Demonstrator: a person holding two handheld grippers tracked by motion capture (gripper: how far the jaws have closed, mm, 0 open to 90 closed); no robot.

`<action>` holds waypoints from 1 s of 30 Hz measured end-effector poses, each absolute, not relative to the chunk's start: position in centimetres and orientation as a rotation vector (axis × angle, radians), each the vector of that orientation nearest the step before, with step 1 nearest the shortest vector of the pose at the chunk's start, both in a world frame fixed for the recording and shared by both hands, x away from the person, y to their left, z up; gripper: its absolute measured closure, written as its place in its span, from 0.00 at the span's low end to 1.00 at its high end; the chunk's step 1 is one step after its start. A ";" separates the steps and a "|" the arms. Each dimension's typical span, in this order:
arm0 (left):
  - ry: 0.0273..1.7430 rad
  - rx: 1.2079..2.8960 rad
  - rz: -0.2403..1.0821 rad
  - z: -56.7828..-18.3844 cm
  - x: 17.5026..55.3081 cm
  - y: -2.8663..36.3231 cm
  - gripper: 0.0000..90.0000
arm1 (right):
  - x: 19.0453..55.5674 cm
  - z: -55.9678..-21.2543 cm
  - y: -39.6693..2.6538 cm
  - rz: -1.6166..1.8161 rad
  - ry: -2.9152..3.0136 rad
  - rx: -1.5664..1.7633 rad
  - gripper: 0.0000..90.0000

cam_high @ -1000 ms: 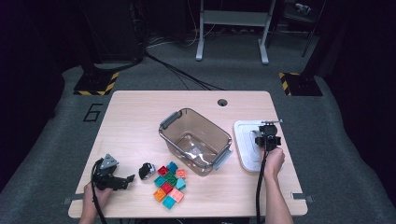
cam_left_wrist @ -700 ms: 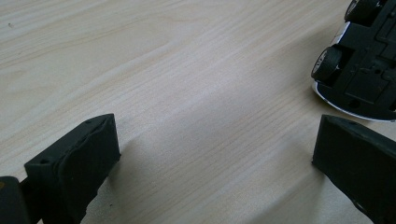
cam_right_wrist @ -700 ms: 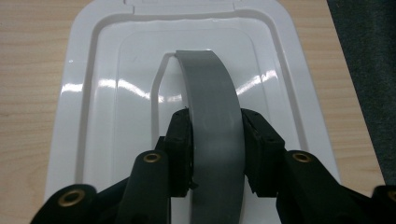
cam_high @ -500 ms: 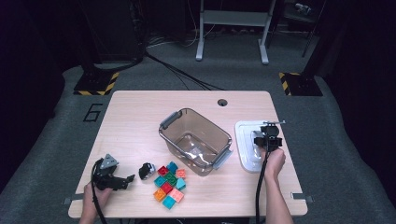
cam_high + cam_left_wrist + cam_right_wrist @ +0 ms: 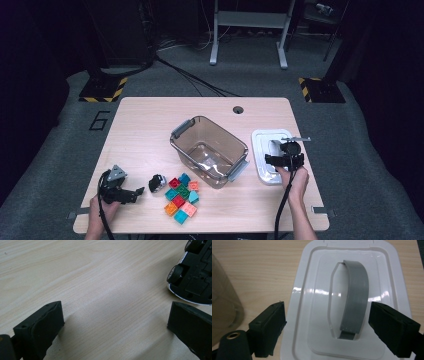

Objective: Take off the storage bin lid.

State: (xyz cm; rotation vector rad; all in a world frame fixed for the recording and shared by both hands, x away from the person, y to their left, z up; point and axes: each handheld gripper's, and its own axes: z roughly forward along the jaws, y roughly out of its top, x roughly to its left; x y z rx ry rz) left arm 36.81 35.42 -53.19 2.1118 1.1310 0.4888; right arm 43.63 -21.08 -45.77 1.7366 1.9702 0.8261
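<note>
bare tabletop [image 5: 150,125] lies open left of the bin [image 5: 210,150]; blocks [image 5: 181,199] crowd its near side.

The work surface is a light wooden table [image 5: 150,130] with a round cable hole [image 5: 238,109] near its far edge. It stands on grey carpet [image 5: 380,150] marked with a dark "6" [image 5: 99,120]. Behind it are a grey metal frame [image 5: 248,30], black cables [image 5: 185,75] and two yellow-black striped floor blocks [image 5: 102,90]. The background is dark.
</note>
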 end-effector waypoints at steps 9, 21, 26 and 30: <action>1.131 2.112 0.489 -53.2 36.8 35.4 0.00 | 40.8 -46.3 -19.5 0.866 2.055 1.624 0.06; 1.131 2.112 0.490 -53.2 36.8 35.4 0.00 | 37.4 -48.5 -15.8 0.931 2.168 1.449 0.00; 1.131 2.111 0.490 -53.2 36.8 35.4 0.00 | 36.2 -49.7 -14.0 0.924 2.208 1.380 0.00; 1.131 2.120 0.479 -53.1 36.8 35.5 0.00 | 35.7 -50.4 -13.0 0.945 2.237 1.331 0.00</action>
